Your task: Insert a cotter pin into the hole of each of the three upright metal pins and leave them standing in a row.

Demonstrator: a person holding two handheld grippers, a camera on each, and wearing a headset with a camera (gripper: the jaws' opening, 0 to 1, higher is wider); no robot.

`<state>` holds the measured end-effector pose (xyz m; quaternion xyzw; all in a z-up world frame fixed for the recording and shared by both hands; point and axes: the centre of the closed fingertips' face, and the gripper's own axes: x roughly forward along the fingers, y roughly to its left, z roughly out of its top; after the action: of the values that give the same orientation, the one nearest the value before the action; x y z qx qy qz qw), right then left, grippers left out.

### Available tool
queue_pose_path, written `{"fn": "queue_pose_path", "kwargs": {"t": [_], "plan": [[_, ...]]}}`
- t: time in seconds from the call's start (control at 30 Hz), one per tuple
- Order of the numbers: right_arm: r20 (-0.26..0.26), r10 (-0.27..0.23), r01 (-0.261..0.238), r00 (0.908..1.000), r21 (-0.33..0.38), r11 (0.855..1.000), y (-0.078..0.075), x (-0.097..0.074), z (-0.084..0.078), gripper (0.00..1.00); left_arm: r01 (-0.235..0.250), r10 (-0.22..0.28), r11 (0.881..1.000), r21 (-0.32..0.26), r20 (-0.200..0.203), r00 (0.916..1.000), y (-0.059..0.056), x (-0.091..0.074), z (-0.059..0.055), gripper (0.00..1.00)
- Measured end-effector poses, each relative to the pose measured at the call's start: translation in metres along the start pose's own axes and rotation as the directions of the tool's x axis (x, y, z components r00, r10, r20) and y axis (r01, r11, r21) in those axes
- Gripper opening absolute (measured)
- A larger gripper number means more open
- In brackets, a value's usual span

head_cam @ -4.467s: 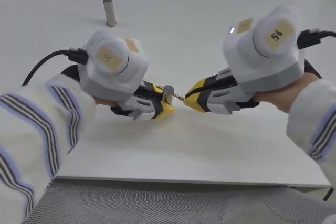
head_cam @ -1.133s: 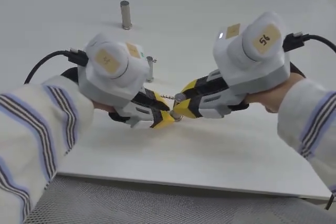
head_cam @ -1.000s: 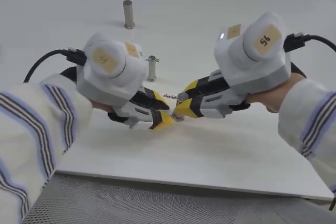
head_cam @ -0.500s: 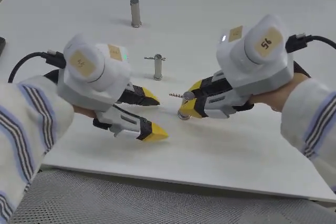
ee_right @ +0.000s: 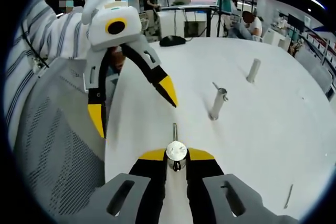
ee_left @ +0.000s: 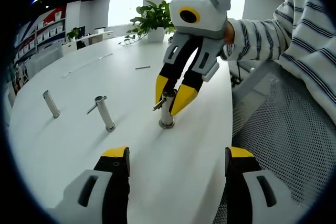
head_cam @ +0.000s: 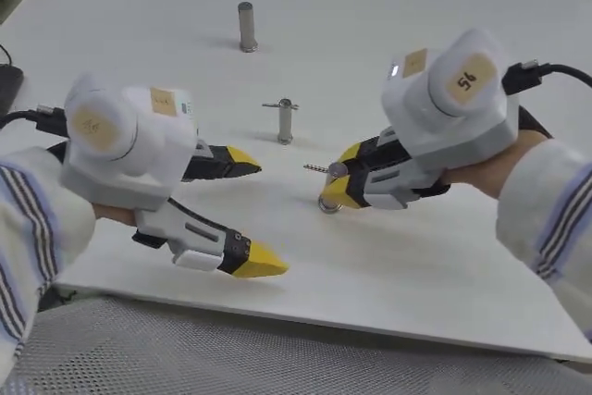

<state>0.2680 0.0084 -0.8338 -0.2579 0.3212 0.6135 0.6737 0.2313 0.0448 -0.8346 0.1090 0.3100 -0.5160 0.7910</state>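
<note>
Gripping the nearest metal pin [head_cam: 329,203], cotter pin [head_cam: 314,169] through it, right tongs [head_cam: 339,176]; left tongs [head_cam: 262,217] agape, well apart.

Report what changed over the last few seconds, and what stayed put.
The left gripper opened and drew back from the metal pin. The right gripper stays shut on that pin, with the cotter pin through it. The middle pin and far pin stand as before.
</note>
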Motion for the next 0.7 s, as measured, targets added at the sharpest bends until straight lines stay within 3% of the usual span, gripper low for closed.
{"fn": "queue_pose_path", "kwargs": {"t": [0.27, 0.57, 0.7], "plan": [[-0.005, 0.008, -0.008, 1.0, -0.017, 1.0, -0.003, 0.0, 0.001, 0.14, 0.002, 0.0, 1.0, -0.024, 0.066, 0.9978, -0.003, -0.017, 0.011, 0.89], [-0.025, 0.007, -0.007, 0.9997, -0.029, 1.0, -0.015, -0.001, 0.0, 0.14, -0.028, 0.032, 0.998, -0.053, 0.066, 0.9973, 0.001, -0.029, 0.002, 0.99], [-0.032, 0.009, -0.01, 0.9994, -0.032, 0.999, -0.023, -0.003, 0.0, 0.14, -0.042, 0.046, 0.996, -0.073, 0.053, 0.9976, 0.004, -0.031, -0.005, 0.98]]}}
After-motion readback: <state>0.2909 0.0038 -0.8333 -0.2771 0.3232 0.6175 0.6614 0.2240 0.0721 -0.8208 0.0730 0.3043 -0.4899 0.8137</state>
